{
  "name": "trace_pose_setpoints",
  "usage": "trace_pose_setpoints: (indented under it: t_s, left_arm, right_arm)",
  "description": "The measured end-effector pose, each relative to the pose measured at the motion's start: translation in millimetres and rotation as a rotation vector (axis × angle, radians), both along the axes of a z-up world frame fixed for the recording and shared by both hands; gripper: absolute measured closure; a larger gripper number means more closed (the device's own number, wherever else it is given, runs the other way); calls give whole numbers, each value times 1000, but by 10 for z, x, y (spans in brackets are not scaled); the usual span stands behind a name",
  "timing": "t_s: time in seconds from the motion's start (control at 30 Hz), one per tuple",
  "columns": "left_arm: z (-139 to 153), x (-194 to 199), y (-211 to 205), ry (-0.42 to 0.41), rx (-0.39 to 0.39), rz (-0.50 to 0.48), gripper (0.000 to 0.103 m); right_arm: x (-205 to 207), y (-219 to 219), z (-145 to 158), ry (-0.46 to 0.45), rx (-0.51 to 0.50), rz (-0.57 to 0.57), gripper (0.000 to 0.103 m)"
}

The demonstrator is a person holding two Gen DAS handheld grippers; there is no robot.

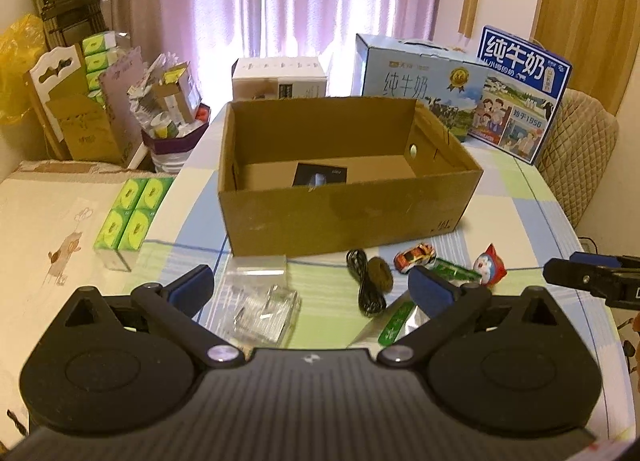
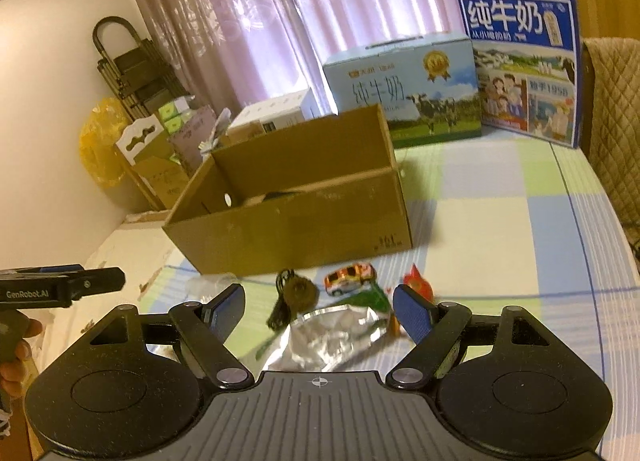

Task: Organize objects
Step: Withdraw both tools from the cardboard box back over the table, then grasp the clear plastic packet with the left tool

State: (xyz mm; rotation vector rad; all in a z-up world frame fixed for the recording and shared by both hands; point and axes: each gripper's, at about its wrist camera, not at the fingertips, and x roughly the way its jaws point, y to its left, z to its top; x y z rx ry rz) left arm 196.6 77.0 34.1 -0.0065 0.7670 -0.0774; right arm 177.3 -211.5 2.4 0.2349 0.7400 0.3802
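Observation:
An open cardboard box [image 1: 348,217] stands mid-table with a black item [image 1: 320,175] on its floor. In front of it lie a clear plastic piece [image 1: 264,309], a black cable [image 1: 366,285], a brown round object [image 1: 380,273], a toy car [image 1: 414,257], a green-and-foil snack packet [image 1: 400,321] and a red-and-blue toy figure [image 1: 490,265]. My left gripper [image 1: 312,285] hangs open and empty above the plastic piece and cable. My right gripper [image 2: 318,301] is open and empty over the foil packet [image 2: 328,337], with the toy car [image 2: 350,277] and cable [image 2: 280,301] just beyond.
Two blue milk cartons [image 1: 520,93] and a white box [image 1: 280,77] stand behind the cardboard box. Green tissue packs [image 1: 128,213] lie on the low surface to the left. A padded chair [image 1: 580,165] stands at the table's right edge. A hand [image 2: 16,345] holds the left gripper.

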Motion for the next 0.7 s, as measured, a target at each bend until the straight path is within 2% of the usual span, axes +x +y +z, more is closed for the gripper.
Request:
trace_pose_setpoints:
  t_s: [0.47, 0.7]
  left_arm:
    - [-391, -286, 280, 93, 12, 56, 1]
    - [-582, -297, 335, 125, 13, 54, 2]
  right_arm:
    - [-119, -7, -301, 83, -45, 0, 25]
    - [-121, 9, -431, 119, -80, -6, 25]
